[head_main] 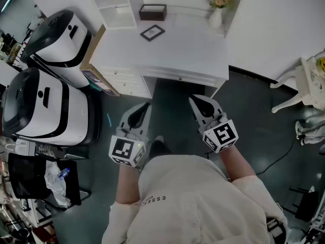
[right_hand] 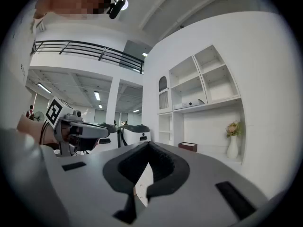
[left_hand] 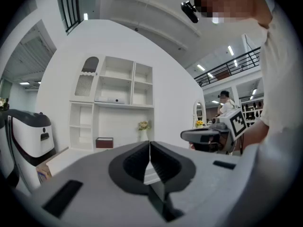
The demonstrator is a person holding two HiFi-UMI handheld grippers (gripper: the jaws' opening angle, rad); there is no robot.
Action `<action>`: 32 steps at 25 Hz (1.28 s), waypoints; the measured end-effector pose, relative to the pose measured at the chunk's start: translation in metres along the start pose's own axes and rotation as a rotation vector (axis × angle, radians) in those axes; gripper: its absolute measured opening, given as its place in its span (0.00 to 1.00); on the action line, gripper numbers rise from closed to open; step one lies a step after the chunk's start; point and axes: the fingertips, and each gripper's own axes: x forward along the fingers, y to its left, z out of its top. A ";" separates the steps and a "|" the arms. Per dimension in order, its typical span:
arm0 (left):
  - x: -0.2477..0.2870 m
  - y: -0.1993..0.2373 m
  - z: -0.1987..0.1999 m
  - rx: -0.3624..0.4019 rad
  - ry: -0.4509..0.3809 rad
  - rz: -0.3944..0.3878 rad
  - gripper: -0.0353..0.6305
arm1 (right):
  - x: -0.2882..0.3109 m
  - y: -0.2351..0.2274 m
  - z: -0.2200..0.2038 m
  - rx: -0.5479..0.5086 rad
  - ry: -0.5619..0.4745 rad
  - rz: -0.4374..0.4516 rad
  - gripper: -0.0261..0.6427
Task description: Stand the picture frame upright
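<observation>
White desk: picture frame lying flat, dark box, flower vase behind.

Finishes: mostly matt plastic and white paint.
Grey shells of left hand-held gripper and right hand-held gripper are seen as matt plastic, pads black and ribbed. Tabletop is finished smooth matt white; picture frame is edged in dark matt moulding. Floor is dark, faintly sheened. Shirt is woven cloth.

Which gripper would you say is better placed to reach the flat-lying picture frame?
Probably left: the left gripper lines up almost straight with the picture frame on the desk; the right gripper sits farther aside. Both are shut, empty.
</observation>
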 end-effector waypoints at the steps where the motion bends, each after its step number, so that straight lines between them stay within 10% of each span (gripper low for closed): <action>1: -0.001 0.000 0.000 0.000 0.000 0.001 0.06 | -0.001 0.001 -0.001 0.004 0.002 -0.003 0.06; 17: 0.002 -0.021 -0.004 -0.082 -0.041 -0.037 0.14 | -0.021 0.001 -0.007 0.065 -0.006 0.016 0.07; 19: 0.006 -0.019 -0.009 -0.081 -0.023 -0.024 0.33 | -0.021 -0.001 -0.012 0.094 0.007 0.038 0.34; 32: 0.036 0.010 -0.021 -0.068 0.038 -0.005 0.37 | 0.008 -0.040 -0.037 0.140 0.058 -0.003 0.34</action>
